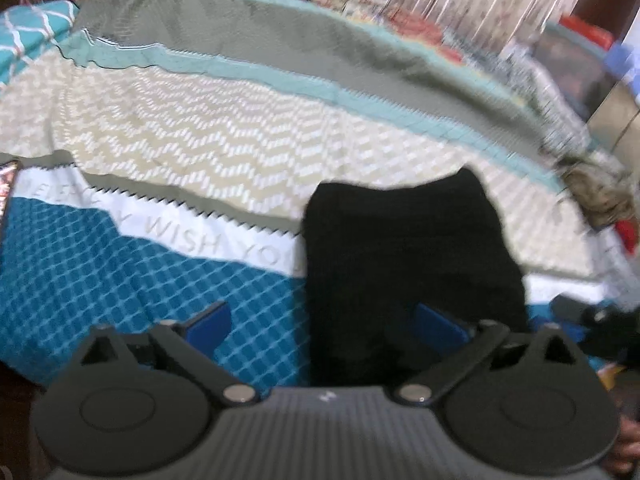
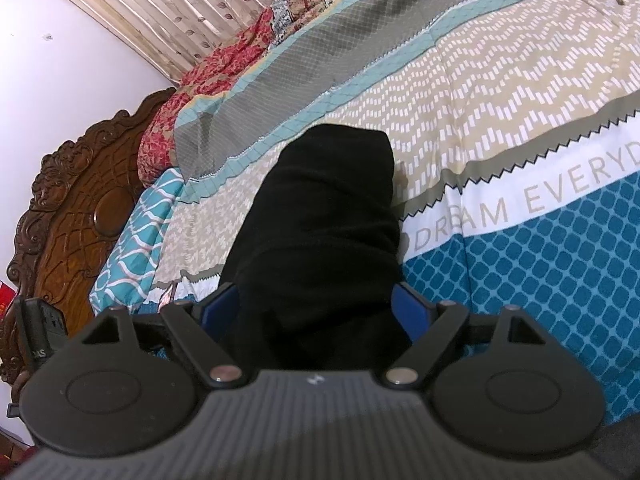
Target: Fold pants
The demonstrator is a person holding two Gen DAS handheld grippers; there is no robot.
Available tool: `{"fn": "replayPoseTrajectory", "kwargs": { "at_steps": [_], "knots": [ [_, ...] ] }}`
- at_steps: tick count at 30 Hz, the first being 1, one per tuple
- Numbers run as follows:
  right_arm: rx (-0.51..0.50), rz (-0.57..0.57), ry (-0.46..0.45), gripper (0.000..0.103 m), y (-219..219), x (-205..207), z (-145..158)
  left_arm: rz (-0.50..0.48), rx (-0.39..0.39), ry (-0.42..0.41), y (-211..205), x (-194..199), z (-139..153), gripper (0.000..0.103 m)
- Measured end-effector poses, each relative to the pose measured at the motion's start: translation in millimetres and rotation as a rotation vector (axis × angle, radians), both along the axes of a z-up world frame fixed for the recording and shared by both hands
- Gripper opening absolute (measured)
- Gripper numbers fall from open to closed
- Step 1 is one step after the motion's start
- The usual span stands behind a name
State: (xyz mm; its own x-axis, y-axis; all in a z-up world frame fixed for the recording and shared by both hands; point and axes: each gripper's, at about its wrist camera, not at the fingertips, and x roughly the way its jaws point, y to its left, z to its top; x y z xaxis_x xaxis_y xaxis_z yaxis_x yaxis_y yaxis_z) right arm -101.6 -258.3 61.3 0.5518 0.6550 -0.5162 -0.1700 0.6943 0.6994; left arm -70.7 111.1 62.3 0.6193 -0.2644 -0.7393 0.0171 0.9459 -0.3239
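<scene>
— Pants (image 2: 320, 216), black, lie on the bed (image 2: 520, 128) as a narrow lengthwise bundle, the near end reaching under both tools. They look folded at least once already, leg over leg, though the dark cloth hides the layers.

— And the grippers?

— Right gripper (image 2: 316, 304) has its jaws spread, the fabric sitting between the blue pads without being pinched. Left gripper (image 1: 324, 324) is spread too; its right pad lies against the cloth, its left pad over the blue-checked bedspread (image 1: 120, 280).

— So what remains?

— Probably a crosswise fold, near end to far end, then smoothing. Beyond the pants: a carved headboard (image 2: 80, 208) at the left, curtain (image 2: 160, 12) at the far side.
</scene>
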Motion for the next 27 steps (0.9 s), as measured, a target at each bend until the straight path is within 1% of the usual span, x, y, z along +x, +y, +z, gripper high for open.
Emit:
{"fn": "replayPoseTrajectory", "kwargs": {
  "at_steps": [2,5,8,12,15,16,18,20,21,23,24,25,27],
  "knots": [
    [-0.001,-0.004,-0.014,0.088,-1,-1,2,-0.009,-0.063,-0.007,6,3,1,0.103],
    [-0.010,-0.005,-0.026,0.091,0,-1,2,-0.017,-0.146,0.015,12,12,-4,0.103],
    [-0.023,-0.004,-0.023,0.092,1,2,1,-0.016,-0.188,0.053,14,23,-17,0.103],
    [-0.046,0.002,-0.026,0.095,2,6,-1,-0.029,-0.267,0.114,14,36,-39,0.103],
    [-0.063,0.002,-0.015,0.095,2,13,-7,-0.032,-0.313,0.152,11,42,-53,0.103],
    [-0.068,0.002,-0.007,0.095,2,15,-9,-0.037,-0.324,0.155,9,44,-57,0.103],
    [-0.073,0.012,0.009,0.095,3,21,-15,-0.050,-0.318,0.154,1,46,-60,0.103],
    [-0.056,0.032,0.023,0.097,4,28,-19,-0.068,-0.307,0.151,-7,49,-61,0.103],
    [-0.034,0.040,0.034,0.099,5,32,-22,-0.082,-0.307,0.148,-12,51,-62,0.103],
    [0.026,0.069,0.068,0.100,7,39,-29,-0.098,-0.308,0.141,-17,54,-65,0.103],
    [0.069,0.092,0.097,0.101,9,44,-34,-0.099,-0.316,0.136,-18,55,-67,0.103],
    [0.093,0.097,0.122,0.103,11,47,-39,-0.096,-0.331,0.132,-18,56,-69,0.103],
    [0.128,0.088,0.154,0.103,11,50,-50,-0.084,-0.362,0.119,-16,56,-74,0.103]
  ]
}}
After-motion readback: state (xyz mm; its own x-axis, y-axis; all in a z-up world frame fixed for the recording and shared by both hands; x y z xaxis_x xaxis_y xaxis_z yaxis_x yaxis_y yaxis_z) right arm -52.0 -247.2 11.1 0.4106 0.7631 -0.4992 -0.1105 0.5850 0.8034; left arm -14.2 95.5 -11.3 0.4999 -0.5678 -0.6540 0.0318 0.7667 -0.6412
